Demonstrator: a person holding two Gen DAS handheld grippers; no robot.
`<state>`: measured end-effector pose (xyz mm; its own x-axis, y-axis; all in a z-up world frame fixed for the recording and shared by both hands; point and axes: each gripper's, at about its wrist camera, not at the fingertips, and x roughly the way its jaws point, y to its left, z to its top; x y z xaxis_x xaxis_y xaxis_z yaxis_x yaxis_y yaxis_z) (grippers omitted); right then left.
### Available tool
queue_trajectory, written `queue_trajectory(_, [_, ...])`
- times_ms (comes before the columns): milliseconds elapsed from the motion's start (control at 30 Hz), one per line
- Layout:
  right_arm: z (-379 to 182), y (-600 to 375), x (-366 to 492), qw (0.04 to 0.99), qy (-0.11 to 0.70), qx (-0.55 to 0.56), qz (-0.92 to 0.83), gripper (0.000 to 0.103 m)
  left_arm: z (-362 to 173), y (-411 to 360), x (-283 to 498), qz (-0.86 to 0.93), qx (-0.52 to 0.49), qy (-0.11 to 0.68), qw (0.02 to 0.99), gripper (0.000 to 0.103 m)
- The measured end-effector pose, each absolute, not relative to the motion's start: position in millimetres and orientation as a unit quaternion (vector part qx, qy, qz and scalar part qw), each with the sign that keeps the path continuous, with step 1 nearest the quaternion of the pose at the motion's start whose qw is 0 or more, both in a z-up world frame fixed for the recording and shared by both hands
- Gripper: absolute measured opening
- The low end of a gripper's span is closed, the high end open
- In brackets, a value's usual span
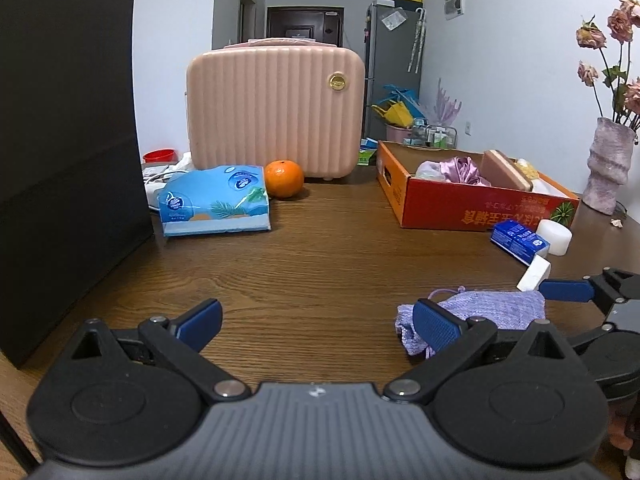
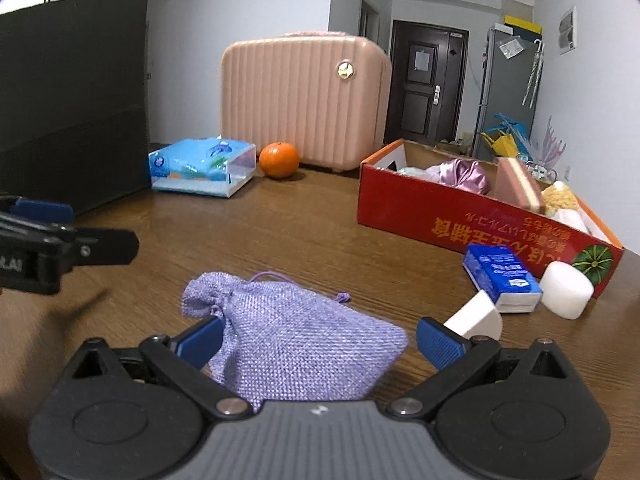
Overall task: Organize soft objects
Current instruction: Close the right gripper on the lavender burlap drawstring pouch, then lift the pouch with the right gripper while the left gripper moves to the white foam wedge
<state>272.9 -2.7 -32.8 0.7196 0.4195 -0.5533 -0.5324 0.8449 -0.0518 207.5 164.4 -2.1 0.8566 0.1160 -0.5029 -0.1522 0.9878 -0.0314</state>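
A lilac woven drawstring pouch point(image 2: 296, 340) lies on the wooden table point(image 2: 280, 232). My right gripper point(image 2: 320, 338) is open, with one finger on either side of the pouch; its left finger sits right against the pouch's neck. In the left wrist view the pouch point(image 1: 496, 306) lies behind the right finger of my left gripper point(image 1: 318, 318), which is open with only bare table between its fingers. A red cardboard box point(image 2: 452, 216) at the right holds a pink satin cloth point(image 2: 464, 174), a sponge point(image 2: 520, 188) and other soft items.
A small blue tissue pack point(image 2: 500, 276), a white cylinder point(image 2: 568, 290) and a white block point(image 2: 476, 316) lie just in front of the box. Farther back are a large tissue pack point(image 1: 216, 204), an orange point(image 1: 283, 179), a pink case point(image 1: 276, 108), a black bag point(image 1: 68, 140) and a vase point(image 1: 608, 164).
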Motion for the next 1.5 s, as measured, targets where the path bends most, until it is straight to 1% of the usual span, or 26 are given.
queue_trajectory(167, [-36.3, 4.0, 282.4, 0.918, 0.279, -0.103, 0.263, 0.101, -2.2, 164.5, 208.8, 0.073, -0.033, 0.260, 0.962, 0.103])
queue_trajectory(233, [-38.2, 6.8, 287.1, 0.915, 0.286, -0.100, 0.265, 0.094, -1.7, 164.0, 209.0, 0.074, -0.031, 0.259, 0.962, 0.103])
queue_trajectory(300, [-39.0, 8.5, 290.1, 0.913, 0.291, -0.096, 0.270, 0.090, -1.3, 164.5, 209.2, 0.076, -0.031, 0.260, 0.962, 0.103])
queue_trajectory(367, [-39.3, 8.9, 290.6, 0.911, 0.292, -0.092, 0.277, 0.083, -1.4, 165.6, 209.5, 0.078, -0.033, 0.261, 0.962, 0.103])
queue_trajectory(433, [-40.4, 9.0, 290.1, 0.907, 0.296, -0.090, 0.287, 0.067, -1.8, 165.8, 210.0, 0.078, -0.033, 0.263, 0.961, 0.103])
queue_trajectory(533, [-40.5, 7.8, 289.9, 0.906, 0.295, -0.086, 0.291, 0.056, -2.6, 164.2, 210.7, 0.077, -0.028, 0.264, 0.961, 0.103])
queue_trajectory(633, [-40.6, 5.5, 291.0, 0.905, 0.298, -0.077, 0.293, 0.050, -3.4, 163.2, 210.9, 0.078, -0.026, 0.264, 0.961, 0.103])
queue_trajectory(933, [-36.0, -0.5, 287.9, 0.913, 0.281, -0.063, 0.290, 0.038, -4.9, 162.3, 212.2, 0.083, -0.024, 0.265, 0.961, 0.103])
queue_trajectory(1500, [-11.2, -34.7, 277.4, 0.936, 0.219, -0.017, 0.273, 0.037, 4.2, 162.3, 208.8, 0.112, -0.045, 0.229, 0.966, 0.103])
